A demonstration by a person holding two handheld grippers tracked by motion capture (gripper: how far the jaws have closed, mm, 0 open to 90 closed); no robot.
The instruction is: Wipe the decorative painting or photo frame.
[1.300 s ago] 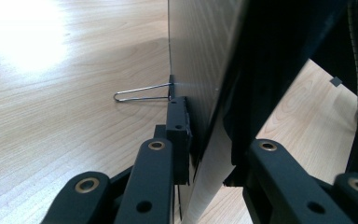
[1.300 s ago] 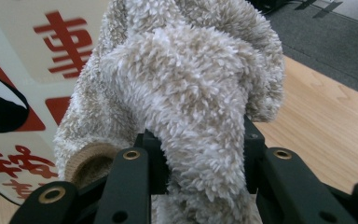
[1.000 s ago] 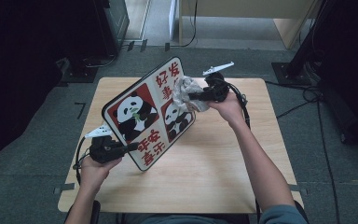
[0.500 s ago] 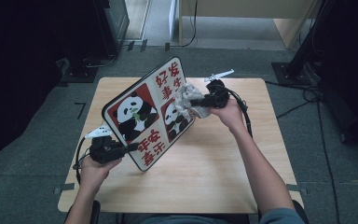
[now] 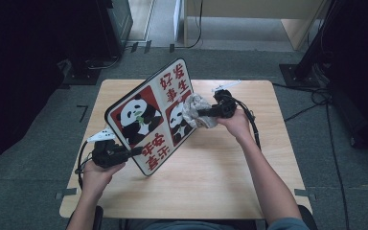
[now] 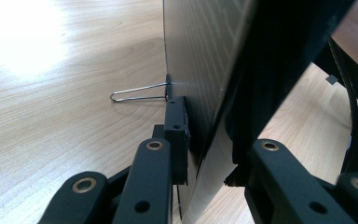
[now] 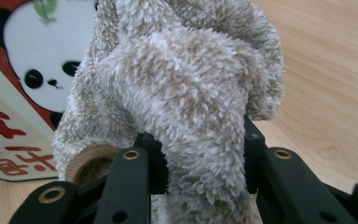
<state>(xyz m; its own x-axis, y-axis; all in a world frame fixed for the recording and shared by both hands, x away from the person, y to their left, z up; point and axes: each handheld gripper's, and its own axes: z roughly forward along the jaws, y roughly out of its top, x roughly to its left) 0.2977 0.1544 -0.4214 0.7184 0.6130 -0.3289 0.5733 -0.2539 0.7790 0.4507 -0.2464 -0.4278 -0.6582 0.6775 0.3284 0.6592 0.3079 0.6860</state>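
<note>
A panda board (image 5: 154,115) with red characters stands tilted on edge on the wooden table (image 5: 211,187). My left gripper (image 5: 135,152) is shut on its lower left edge; in the left gripper view the thin board (image 6: 205,84) runs between the two jaws, with a wire stand (image 6: 137,95) behind it. My right gripper (image 5: 202,113) is shut on a fluffy beige cloth (image 5: 197,111), pressed against the board's right panda picture. In the right gripper view the cloth (image 7: 186,93) bulges between the jaws, with the panda face (image 7: 42,70) just behind it.
Cables (image 5: 316,98) trail over the grey floor to the right. A dark cabinet (image 5: 110,24) stands at the back left, and a pale wooden unit (image 5: 249,14) at the back. Bare tabletop lies in front of the board.
The right gripper has drawn the cloth down the board's face, from near the upper characters to the right panda picture. The left gripper holds the board still.
</note>
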